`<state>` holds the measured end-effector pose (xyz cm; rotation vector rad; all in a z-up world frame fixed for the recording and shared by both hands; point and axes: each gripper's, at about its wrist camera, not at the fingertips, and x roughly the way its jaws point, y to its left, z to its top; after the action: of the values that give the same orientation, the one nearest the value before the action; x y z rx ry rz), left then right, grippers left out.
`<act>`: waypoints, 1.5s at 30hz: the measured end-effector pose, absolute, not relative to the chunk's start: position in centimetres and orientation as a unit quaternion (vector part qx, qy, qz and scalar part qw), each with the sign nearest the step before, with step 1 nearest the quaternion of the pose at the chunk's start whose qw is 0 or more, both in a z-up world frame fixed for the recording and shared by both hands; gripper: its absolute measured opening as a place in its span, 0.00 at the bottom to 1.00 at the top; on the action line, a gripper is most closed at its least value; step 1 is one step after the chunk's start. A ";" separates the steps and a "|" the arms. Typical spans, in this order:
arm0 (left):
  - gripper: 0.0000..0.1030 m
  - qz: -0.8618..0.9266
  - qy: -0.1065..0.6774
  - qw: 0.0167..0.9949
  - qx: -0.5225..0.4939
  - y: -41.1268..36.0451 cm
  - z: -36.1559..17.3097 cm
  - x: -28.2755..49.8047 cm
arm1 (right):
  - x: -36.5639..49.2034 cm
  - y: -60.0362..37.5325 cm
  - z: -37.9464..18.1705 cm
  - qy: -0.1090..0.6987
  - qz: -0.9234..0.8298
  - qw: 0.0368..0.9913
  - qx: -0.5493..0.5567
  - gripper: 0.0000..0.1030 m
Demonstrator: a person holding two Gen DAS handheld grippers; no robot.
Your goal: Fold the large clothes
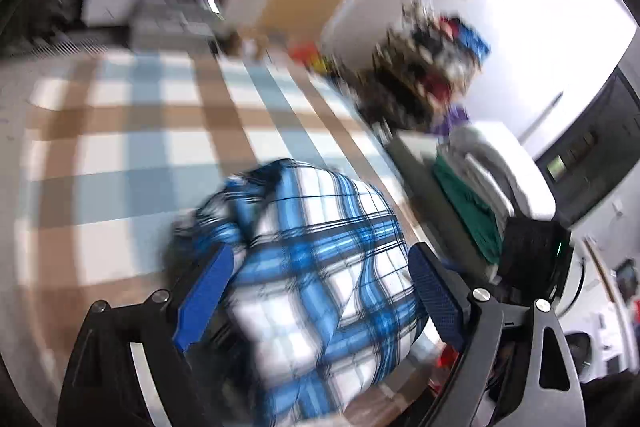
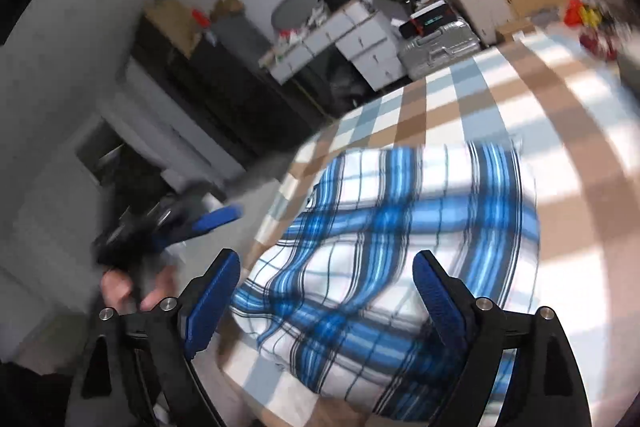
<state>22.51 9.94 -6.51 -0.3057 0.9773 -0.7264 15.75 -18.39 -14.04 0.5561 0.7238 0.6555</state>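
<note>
Both the left tongs (image 1: 316,291) and right tongs (image 2: 324,291) gape wide, holding nothing, above the blue-and-white plaid cotton shirt (image 2: 396,227) on the checked worktop (image 2: 560,131); pinch matching near corners for an even fold.

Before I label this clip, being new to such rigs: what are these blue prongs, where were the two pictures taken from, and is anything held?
No robot here: a person holds a two-finger gripper in each hand, with a fisheye camera on each looking along its blue fingers. One picture is from the left gripper, the other from the right gripper. Both are open and hold nothing. A blue plaid shirt lies bunched on a checked cloth. The right view also shows the left gripper beside the cloth's edge. Everything is motion-blurred.
</note>
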 end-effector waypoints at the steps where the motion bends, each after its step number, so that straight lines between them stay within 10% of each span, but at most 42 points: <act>1: 0.83 -0.336 0.479 0.800 -0.134 8.8 -7.2 23.7 | 15.8 -18.7 -15.2 0.345 0.313 0.840 0.278 0.89; 12: 0.80 -0.330 0.600 0.691 -0.233 9.0 -13.0 29.5 | 17.0 -22.0 -20.1 0.261 0.361 0.801 0.399 0.89; 15: 0.61 -0.328 0.598 0.694 -0.231 9.1 -13.7 30.3 | 16.7 -22.1 -20.2 0.254 0.361 0.803 0.400 0.89; 18: 0.13 -0.326 0.596 0.691 -0.248 10.1 -14.9 31.6 | 16.1 -21.9 -20.1 0.255 0.354 0.812 0.388 0.89; 22: 0.01 -0.341 0.577 0.685 -0.287 11.9 -15.1 31.5 | 15.4 -21.3 -19.7 0.261 0.344 0.825 0.364 0.89; 35: 0.00 -0.356 0.469 0.713 -0.381 19.3 -10.7 29.4 | 15.6 -21.0 -19.9 0.267 0.331 0.834 0.352 0.89; 45: 0.12 -0.368 0.551 0.691 -0.287 12.1 -11.6 29.6 | 15.7 -20.9 -19.9 0.266 0.328 0.836 0.350 0.89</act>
<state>29.55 12.07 -11.55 -0.6415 1.2318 -0.8232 15.70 -20.86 -19.91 0.7404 0.5629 0.6944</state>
